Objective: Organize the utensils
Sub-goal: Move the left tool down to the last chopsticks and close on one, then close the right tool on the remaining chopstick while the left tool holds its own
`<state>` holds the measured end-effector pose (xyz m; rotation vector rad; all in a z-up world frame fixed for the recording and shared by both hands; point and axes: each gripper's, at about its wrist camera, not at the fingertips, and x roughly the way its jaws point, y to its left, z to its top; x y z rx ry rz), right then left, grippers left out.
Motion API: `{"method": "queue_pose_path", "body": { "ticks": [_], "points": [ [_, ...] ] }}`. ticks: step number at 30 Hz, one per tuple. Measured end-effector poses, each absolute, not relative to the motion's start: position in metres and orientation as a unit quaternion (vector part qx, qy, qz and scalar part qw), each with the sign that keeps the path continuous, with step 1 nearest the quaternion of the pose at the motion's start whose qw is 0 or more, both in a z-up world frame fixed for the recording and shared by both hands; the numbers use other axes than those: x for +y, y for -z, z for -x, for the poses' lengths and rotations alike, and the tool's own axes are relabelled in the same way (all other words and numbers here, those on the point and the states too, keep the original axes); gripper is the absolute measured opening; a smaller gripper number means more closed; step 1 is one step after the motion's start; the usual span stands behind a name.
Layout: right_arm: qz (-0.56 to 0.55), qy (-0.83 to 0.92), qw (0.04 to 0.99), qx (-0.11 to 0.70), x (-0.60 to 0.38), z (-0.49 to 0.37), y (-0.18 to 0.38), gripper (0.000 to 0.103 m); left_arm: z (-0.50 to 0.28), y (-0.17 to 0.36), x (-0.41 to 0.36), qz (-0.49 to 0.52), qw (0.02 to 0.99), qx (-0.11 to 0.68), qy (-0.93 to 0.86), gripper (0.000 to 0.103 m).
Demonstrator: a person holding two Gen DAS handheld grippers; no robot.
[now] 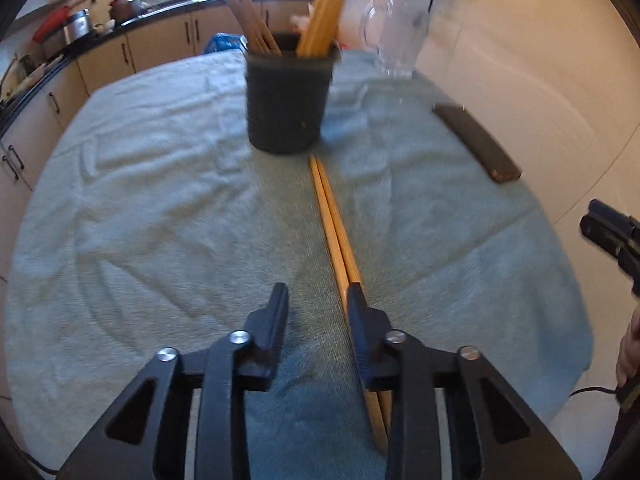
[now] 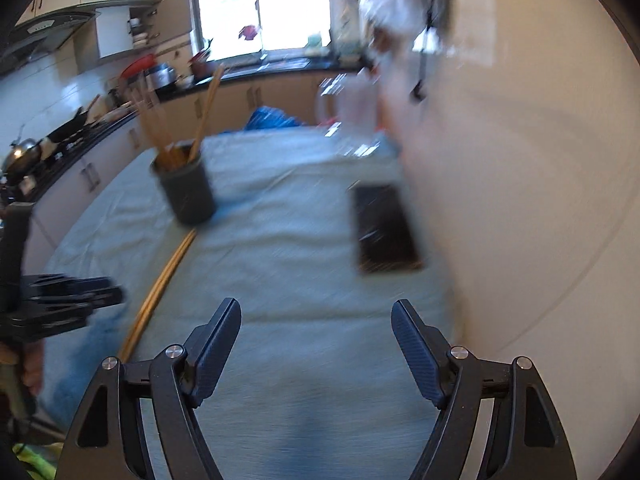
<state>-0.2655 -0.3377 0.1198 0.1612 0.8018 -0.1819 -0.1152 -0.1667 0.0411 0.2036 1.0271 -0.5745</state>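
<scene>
My left tool [image 1: 316, 300] is partly open, holding nothing. The chopsticks [image 1: 334, 224] lie under its right finger, pointing straight ahead to the cup [image 1: 288, 96].

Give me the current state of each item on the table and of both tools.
Left tool: partly open, chopsticks under its right finger, not gripped.
Right tool: open, empty.
Loose chopstick pair: lying flat on the towel, tips at the holder's base.
Black holder: upright, holding several chopsticks.
Glass pitcher: upright, blurred.
Dark flat case: lying flat near the table's edge.
</scene>
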Motion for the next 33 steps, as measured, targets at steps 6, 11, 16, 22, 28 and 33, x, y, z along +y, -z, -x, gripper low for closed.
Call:
{"method": "queue_pose_path", "body": {
  "ticks": [6,11,16,22,28,33],
  "points": [
    [-0.102,0.049,0.907,0.406,-0.317,0.244,-0.088,0.082,0.109,-0.026,-0.178,-0.103,0.825,0.485,0.271,0.021],
    [-0.118,0.041,0.906,0.403,-0.311,0.236,-0.08,0.082,0.1,-0.021,-0.194,-0.118,0.822,0.49,0.265,0.021],
    [-0.137,0.035,0.901,0.409,-0.311,0.235,-0.074,0.082,0.095,-0.022,-0.206,-0.143,0.831,0.478,0.244,0.008],
    [-0.134,0.016,0.895,0.425,-0.297,0.225,-0.069,0.082,0.085,-0.025,-0.166,-0.068,0.813,0.533,0.225,0.007],
    [-0.132,-0.014,0.889,0.439,-0.276,0.198,-0.063,0.08,0.08,-0.028,-0.148,-0.055,0.805,0.543,0.231,0.007],
    [-0.118,-0.045,0.88,0.457,-0.246,0.166,-0.056,0.064,0.062,-0.023,-0.143,-0.032,0.808,0.54,0.233,0.007]
  ]
}}
